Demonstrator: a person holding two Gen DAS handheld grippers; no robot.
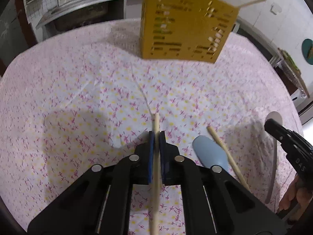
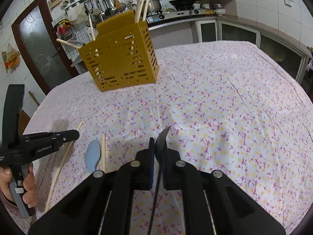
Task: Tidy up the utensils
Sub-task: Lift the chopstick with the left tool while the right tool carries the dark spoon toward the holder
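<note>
Yellow slotted utensil holder [image 2: 121, 58]: stands upright near the far edge of the table, on the floral tablecloth [image 2: 225, 101]. A wide stretch of bare cloth lies between the holder and both grippers, and more to the right of the holder as the right wrist view shows it.

In the holder: at least five wooden sticks [image 2: 141, 7], ends above the rim.

Loose on the cloth, well on the near side of the holder: one blue spoon [image 1: 210, 153], bowl end toward the holder; one wooden chopstick [image 1: 227, 154] just beside it.

Left gripper [image 1: 157, 135]: clamped on one wooden chopstick [image 1: 156, 125], which runs lengthwise between the blue pads, its tip poking out past the fingertips toward the holder.

Right gripper [image 2: 158, 143]: clenched on one black utensil [image 2: 162, 143]; its flat dark blade juts beyond the pads, its thin handle trails back between the fingers.
</note>
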